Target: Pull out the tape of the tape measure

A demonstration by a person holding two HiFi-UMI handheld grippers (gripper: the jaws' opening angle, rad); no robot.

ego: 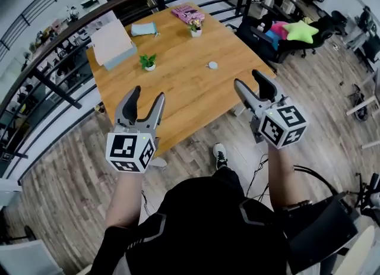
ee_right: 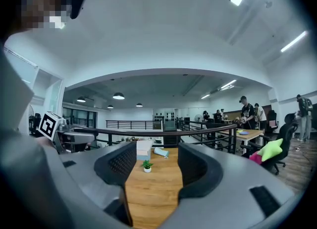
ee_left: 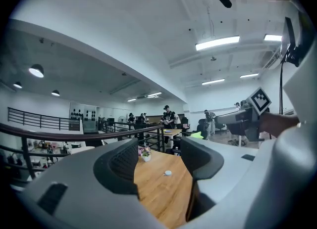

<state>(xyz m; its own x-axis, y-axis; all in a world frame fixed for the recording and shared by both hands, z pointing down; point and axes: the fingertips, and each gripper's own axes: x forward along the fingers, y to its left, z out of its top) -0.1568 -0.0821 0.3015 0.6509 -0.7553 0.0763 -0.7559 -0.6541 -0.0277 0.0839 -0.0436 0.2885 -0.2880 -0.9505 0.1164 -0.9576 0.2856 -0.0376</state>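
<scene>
The small round tape measure [ego: 212,65], as I judge it, lies on the wooden table [ego: 178,92], well apart from my tools; no tape is out, so the whole pull is left; my left gripper [ego: 148,93] and right gripper [ego: 247,78] gape empty; I can read no brand or lettering.

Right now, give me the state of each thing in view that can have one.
left gripper: open, nothing between its jaws.
right gripper: open, nothing between its jaws.
tape measure: lying on the table, untouched, no tape visibly drawn out.
green plant pot: upright.
flower pot: upright.
</scene>
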